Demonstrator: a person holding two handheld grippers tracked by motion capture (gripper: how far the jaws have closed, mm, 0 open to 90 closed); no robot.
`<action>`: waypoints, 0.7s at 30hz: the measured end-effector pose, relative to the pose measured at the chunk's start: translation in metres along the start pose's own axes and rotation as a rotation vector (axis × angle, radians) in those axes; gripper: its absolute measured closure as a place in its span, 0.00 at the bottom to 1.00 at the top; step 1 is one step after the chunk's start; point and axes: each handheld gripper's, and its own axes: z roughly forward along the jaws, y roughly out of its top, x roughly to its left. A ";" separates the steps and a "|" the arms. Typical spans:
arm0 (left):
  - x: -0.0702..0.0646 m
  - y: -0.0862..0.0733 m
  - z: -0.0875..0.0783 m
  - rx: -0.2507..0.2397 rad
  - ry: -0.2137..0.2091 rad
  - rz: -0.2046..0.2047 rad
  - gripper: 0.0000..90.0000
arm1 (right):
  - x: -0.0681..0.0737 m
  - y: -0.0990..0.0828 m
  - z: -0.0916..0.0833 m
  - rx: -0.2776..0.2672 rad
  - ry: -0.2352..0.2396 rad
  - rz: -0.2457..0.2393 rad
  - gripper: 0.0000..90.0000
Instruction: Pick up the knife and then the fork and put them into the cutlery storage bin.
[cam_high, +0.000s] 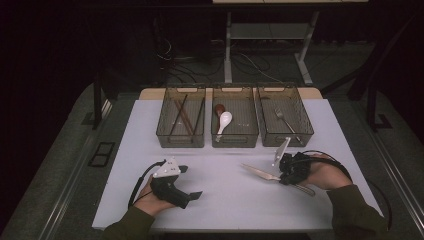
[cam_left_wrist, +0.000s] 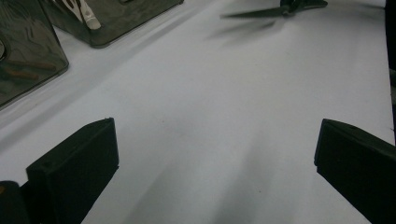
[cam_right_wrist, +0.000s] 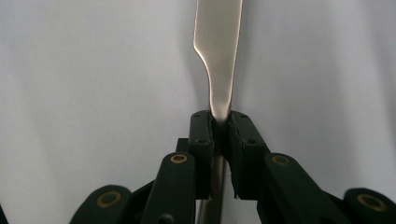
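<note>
A metal table knife (cam_high: 260, 171) is clamped in my right gripper (cam_high: 283, 176) at the right of the white table (cam_high: 225, 205). The blade points left and its handle sticks out behind the hand. In the right gripper view the pads of the right gripper (cam_right_wrist: 220, 122) press on the knife (cam_right_wrist: 219, 42) at the neck, with the blade reaching away over the table. My left gripper (cam_high: 191, 182) rests at the front left, open, nothing between its jaws. In the left gripper view the left gripper (cam_left_wrist: 215, 154) faces bare table, with the knife (cam_left_wrist: 254, 13) far off at the top.
Three dark see-through bins stand in a row at the back. The left bin (cam_high: 181, 89) holds chopsticks (cam_high: 180, 117), the middle bin (cam_high: 235, 89) a white spoon (cam_high: 224, 121) and a brown one, and the right bin (cam_high: 277, 86) a fork (cam_high: 284, 119).
</note>
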 end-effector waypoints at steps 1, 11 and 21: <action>0.000 0.000 0.000 0.000 0.000 0.000 0.00 | -0.001 -0.002 -0.003 -0.028 0.001 0.017 0.89; 0.000 0.000 -0.001 -0.003 -0.001 0.002 0.00 | -0.013 -0.025 -0.018 -0.262 -0.012 0.134 0.89; 0.000 0.000 -0.001 -0.005 0.000 0.001 0.00 | -0.018 -0.040 -0.026 -0.414 -0.036 0.244 0.90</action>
